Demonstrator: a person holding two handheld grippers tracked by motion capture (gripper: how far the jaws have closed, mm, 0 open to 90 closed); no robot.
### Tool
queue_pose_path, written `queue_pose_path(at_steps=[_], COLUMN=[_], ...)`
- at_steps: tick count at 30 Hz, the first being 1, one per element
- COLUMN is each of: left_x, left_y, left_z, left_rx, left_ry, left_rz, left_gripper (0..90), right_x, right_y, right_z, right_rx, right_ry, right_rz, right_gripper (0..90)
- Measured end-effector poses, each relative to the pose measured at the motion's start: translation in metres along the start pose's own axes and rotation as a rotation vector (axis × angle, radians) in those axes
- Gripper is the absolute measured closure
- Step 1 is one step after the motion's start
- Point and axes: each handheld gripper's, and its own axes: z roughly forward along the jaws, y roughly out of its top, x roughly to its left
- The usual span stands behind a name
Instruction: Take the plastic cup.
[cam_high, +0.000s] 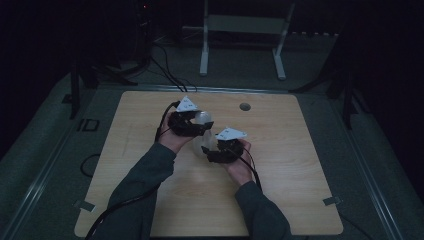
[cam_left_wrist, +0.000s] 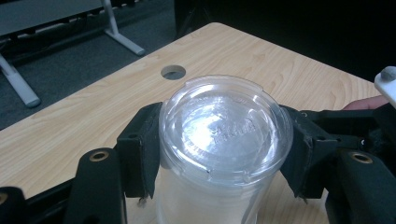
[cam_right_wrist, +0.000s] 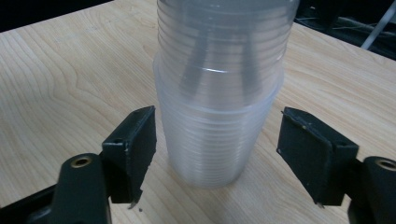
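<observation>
Clear plastic cup stack (cam_right_wrist: 218, 98) stands on the desk (cam_high: 280, 165), top cup clamped between the left gripper (cam_left_wrist: 219, 154) jaws, right gripper (cam_right_wrist: 219, 154) jaws apart either side of the base; light, thin-walled, slick, so grip gently below rims.

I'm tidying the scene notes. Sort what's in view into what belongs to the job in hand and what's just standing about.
In the job:
- stack of clear plastic cups
- left hand-held gripper, jaws closed on the top cup
- right hand-held gripper, jaws open either side of the lower cups

Standing about:
- white metal stand on the floor
- cable hole in the table
</observation>
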Motion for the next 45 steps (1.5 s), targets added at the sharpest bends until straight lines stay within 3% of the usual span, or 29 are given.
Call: queue_pose_path(at_steps=[9, 15, 32, 45], left_x=[0.0, 0.001, 0.0, 0.0], left_y=[0.001, 0.004, 0.018, 0.028], left_z=[-0.001, -0.004, -0.016, -0.03], left_rx=[0.002, -0.013, -0.037, -0.073], left_ry=[-0.009, -0.017, -0.016, -0.017], left_rz=[-0.004, -0.01, -0.001, 0.003], left_gripper=[38.5, 38.5, 39.5, 39.6], right_x=[0.001, 0.002, 0.003, 0.002], right_y=[0.005, 0.009, 0.009, 0.009], right_z=[0.008, 0.015, 0.018, 0.016], right_rx=[-0.009, -0.02, -0.034, -0.025], right_ry=[0.0, -0.002, -0.01, -0.008], right_rz=[0.019, 0.013, 0.02, 0.042], right_gripper=[17.5, 15.7, 22.3, 19.9])
